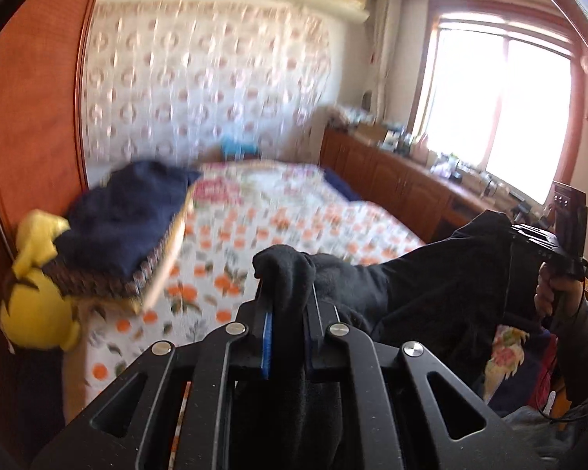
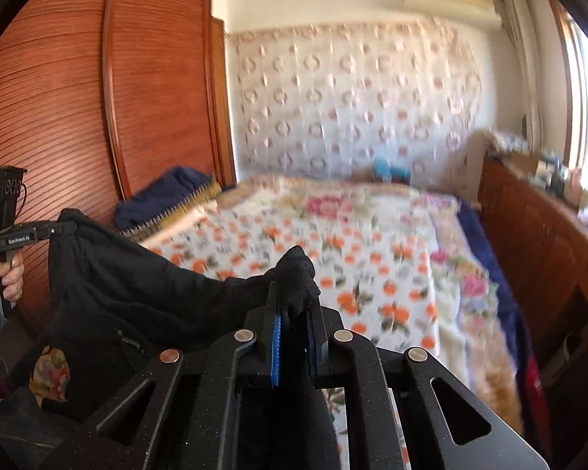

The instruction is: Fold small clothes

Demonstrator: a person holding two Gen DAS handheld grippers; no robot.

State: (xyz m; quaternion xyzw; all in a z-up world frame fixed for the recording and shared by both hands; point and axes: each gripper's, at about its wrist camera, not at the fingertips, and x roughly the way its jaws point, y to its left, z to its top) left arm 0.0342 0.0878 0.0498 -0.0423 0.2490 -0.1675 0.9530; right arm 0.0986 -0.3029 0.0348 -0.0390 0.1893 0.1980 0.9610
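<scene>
1. The left gripper is clamped on a bunched corner of a black garment; the cloth pokes up between its blue-padded fingers.
2. The right gripper likewise grips another bunched corner of the same black garment, the fabric pinched between its pads.
3. The garment hangs stretched between the two tools, held in the air at the near end of the bed, above its floral cover.
4. Each view shows the opposite tool at the garment's far edge, with a hand round its handle.
5. On the bed's left side, beside the wooden wardrobe, lies a folded dark blue cloth on a flat woven mat.
6. A yellow soft toy sits just beside that pile, at the edge of the bed.
7. A low wooden cabinet runs along the bed's right side, under the window. Both views are blurred.
</scene>
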